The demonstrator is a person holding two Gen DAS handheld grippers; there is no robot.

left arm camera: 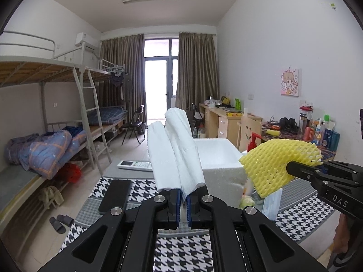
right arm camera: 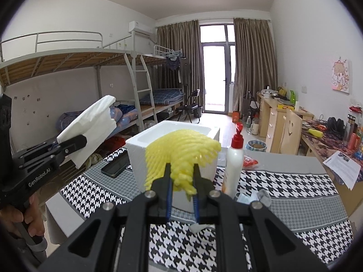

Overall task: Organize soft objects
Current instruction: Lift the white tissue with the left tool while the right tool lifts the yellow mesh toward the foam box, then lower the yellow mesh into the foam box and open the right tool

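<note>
The white tissue [left arm camera: 175, 149] stands up out of the left gripper [left arm camera: 183, 196], whose fingers [left arm camera: 174, 200] are clamped on its lower edge, just left of the white foam box [left arm camera: 221, 158] on the worktop [left arm camera: 181, 256]. Only that edge is pinched, so the limp sheet could slip free or flop onto the black phone [left arm camera: 115, 195], which lies left of the box. To the right of the box, the yellow foam net [right arm camera: 181, 156] is bunched between the closed fingers of the right gripper [right arm camera: 181, 185], raised in front of the box's near wall. It is springy and may catch the rim, nudging the light box. The pump bottle [right arm camera: 234, 158] stands just right of the box and could be knocked over by a wide swing.
</note>
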